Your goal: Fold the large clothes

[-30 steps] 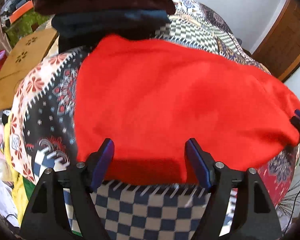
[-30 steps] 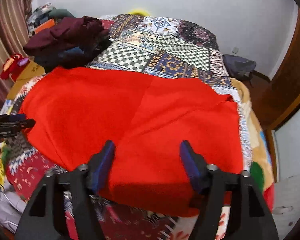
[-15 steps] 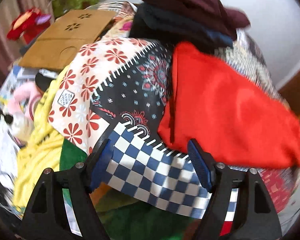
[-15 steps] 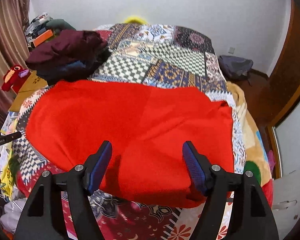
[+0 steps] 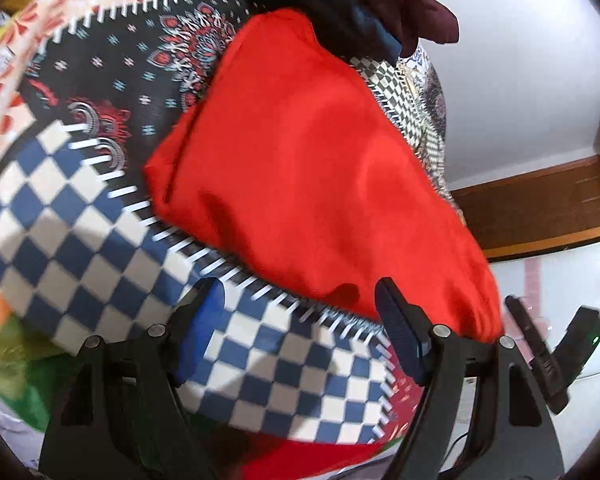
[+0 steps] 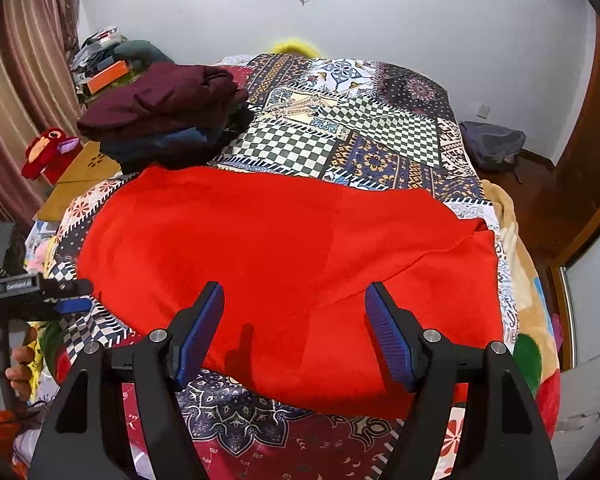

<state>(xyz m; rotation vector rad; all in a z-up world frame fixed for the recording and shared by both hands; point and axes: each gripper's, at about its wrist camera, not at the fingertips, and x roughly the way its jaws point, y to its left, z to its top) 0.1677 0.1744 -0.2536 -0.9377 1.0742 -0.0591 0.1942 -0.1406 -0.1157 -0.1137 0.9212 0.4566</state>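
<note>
A large red garment lies folded and spread flat across the patchwork bedspread; it also shows in the left wrist view. My right gripper is open and empty, hovering over the garment's near edge. My left gripper is open and empty, over the blue-and-white checked patch beside the garment's left end; it shows in the right wrist view at the bed's left edge. The right gripper shows at the lower right of the left wrist view.
A stack of folded dark clothes sits at the bed's far left. A wooden side table and a red plush toy stand left of the bed. A grey bag lies on the floor at right.
My left gripper has swung off the red garment, leftward and back, and now looks along the garment's left end. My right gripper has pulled back and risen slightly. Both stay open.
</note>
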